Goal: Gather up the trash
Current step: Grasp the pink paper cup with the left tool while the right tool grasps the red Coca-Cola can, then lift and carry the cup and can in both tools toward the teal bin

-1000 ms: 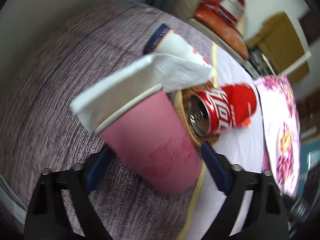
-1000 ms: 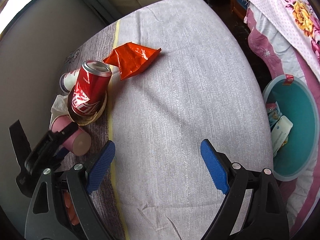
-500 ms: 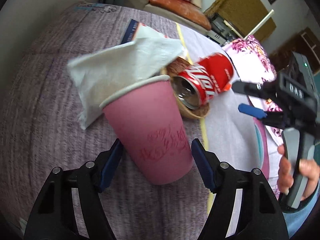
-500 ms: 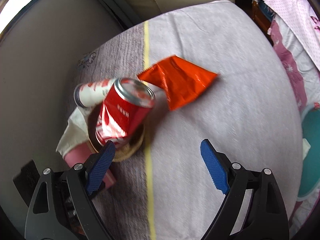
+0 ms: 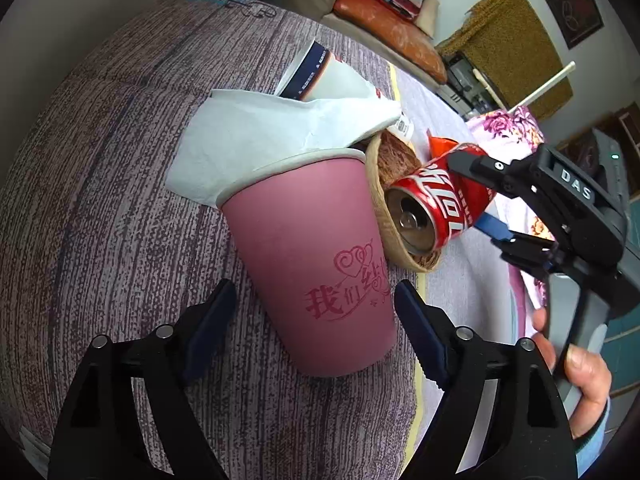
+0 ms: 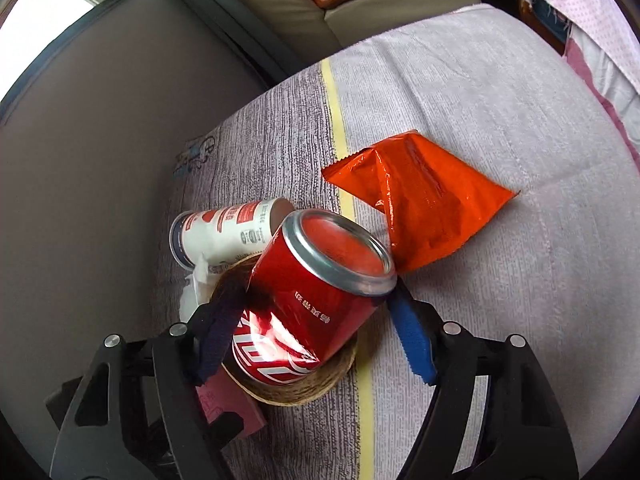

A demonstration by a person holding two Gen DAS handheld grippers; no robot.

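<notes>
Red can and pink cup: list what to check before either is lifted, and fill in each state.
1. Red can sits between the right tool's jaws: ok. They have just been closing, and both pads look to be on it.
2. The grip is firm enough to lift: cannot tell.
3. The can is free of the woven coaster: not ok. It lies tilted on it.
4. Pink cup is centred in the left tool: ok.
5. The left tool is gripping the cup: not ok. Its jaws have just been opening, and there is a gap on both sides.
6. Tissue is secure in the cup: cannot tell.
</notes>
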